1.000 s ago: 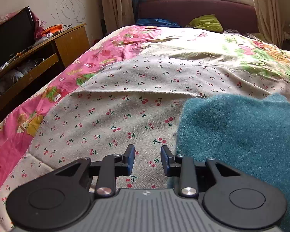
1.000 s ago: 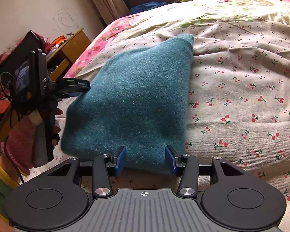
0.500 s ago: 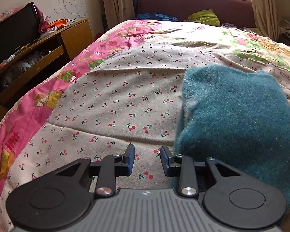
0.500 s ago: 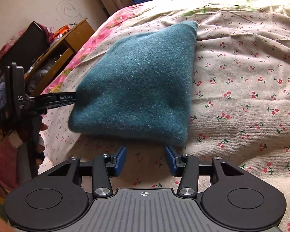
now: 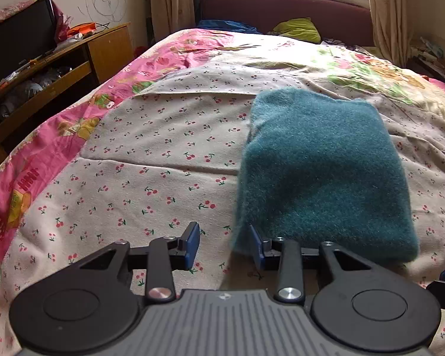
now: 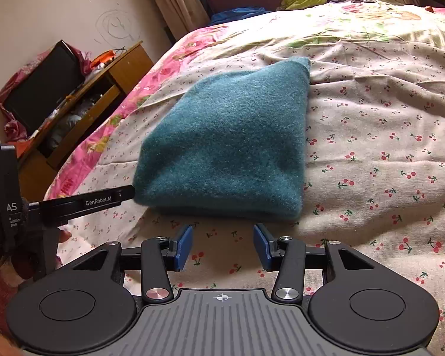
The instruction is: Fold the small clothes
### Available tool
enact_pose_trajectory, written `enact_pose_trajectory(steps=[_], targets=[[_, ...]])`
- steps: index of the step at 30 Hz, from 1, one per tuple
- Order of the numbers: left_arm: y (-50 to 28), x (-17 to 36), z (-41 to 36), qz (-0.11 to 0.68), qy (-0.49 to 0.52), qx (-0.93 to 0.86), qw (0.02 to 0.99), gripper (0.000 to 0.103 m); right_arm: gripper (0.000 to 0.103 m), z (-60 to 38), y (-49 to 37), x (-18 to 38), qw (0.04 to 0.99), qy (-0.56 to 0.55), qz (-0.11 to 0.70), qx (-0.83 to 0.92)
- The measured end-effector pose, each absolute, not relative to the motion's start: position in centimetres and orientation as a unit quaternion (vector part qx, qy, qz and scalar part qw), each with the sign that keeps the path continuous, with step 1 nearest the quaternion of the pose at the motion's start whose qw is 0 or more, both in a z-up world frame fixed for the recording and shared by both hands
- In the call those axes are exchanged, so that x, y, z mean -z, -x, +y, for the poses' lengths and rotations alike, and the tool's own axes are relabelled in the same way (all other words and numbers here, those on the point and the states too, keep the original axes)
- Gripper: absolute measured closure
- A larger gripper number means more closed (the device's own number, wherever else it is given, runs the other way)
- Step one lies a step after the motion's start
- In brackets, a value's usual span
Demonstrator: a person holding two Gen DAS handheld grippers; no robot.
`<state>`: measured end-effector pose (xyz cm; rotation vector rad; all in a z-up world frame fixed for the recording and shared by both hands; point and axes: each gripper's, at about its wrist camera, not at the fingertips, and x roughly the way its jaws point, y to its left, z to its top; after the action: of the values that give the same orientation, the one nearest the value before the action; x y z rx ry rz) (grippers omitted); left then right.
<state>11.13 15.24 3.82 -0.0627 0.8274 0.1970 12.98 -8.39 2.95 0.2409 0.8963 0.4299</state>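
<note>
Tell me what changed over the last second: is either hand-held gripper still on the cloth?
Both pulled back toward the bed's near edge. The right hand-held gripper, whose jaws straddled the cloth edge, now sits open and clear of it. The left hand-held gripper stayed open beside its corner. The cloth stayed folded on the bed.

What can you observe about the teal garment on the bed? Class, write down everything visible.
The teal garment is a thick, fuzzy, fleece-like knit, folded into a compact, roughly rectangular bundle with a layered near edge. It lies flat on the cherry-print sheet. No sleeves, collar or label show. Neither gripper holds it: the right gripper sits open just short of its near edge, and the open left gripper is at its near left corner, one pad right against the fabric.
</note>
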Motion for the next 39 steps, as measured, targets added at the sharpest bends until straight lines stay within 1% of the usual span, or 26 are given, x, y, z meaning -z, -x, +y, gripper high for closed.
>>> enact_pose_trajectory(steps=[4,6,10,14,17,21,30,34,39], targets=[[-9.6,-4.2,14.4,0.398,0.029,-0.084,0.913,0.048,0.058,-8.4,-12.1,-3.7,0.876,-0.112,0.42,-0.207],[-9.0,-4.4,13.7,0.397,0.019,-0.08,0.914,0.044,0.056,-8.4,-11.7,-3.9,0.878,-0.112,0.417,-0.208],[-7.9,-4.8,12.6,0.394,0.008,-0.069,0.916,0.041,0.056,-8.5,-11.2,-4.0,0.881,-0.111,0.411,-0.205],[-7.1,-4.9,11.9,0.397,0.006,-0.067,0.915,0.031,0.056,-8.4,-10.8,-3.9,0.881,-0.108,0.413,-0.205],[-6.5,-5.0,11.5,0.397,-0.003,-0.071,0.915,0.028,0.053,-8.3,-10.5,-3.9,0.881,-0.105,0.412,-0.206],[-5.8,-4.9,11.2,0.399,-0.013,-0.079,0.913,0.02,0.053,-8.3,-10.2,-3.9,0.882,-0.105,0.41,-0.206],[-4.5,-4.4,10.8,0.413,0.001,-0.075,0.908,0.013,0.052,-8.1,-9.5,-3.8,0.883,-0.097,0.41,-0.206],[-4.2,-4.2,11.0,0.42,0.004,-0.078,0.904,0.011,0.051,-8.1,-9.3,-3.6,0.883,-0.095,0.412,-0.206],[-3.8,-3.8,11.5,0.43,0.026,-0.073,0.899,0.011,0.048,-8.2,-8.9,-3.1,0.88,-0.093,0.42,-0.204]])
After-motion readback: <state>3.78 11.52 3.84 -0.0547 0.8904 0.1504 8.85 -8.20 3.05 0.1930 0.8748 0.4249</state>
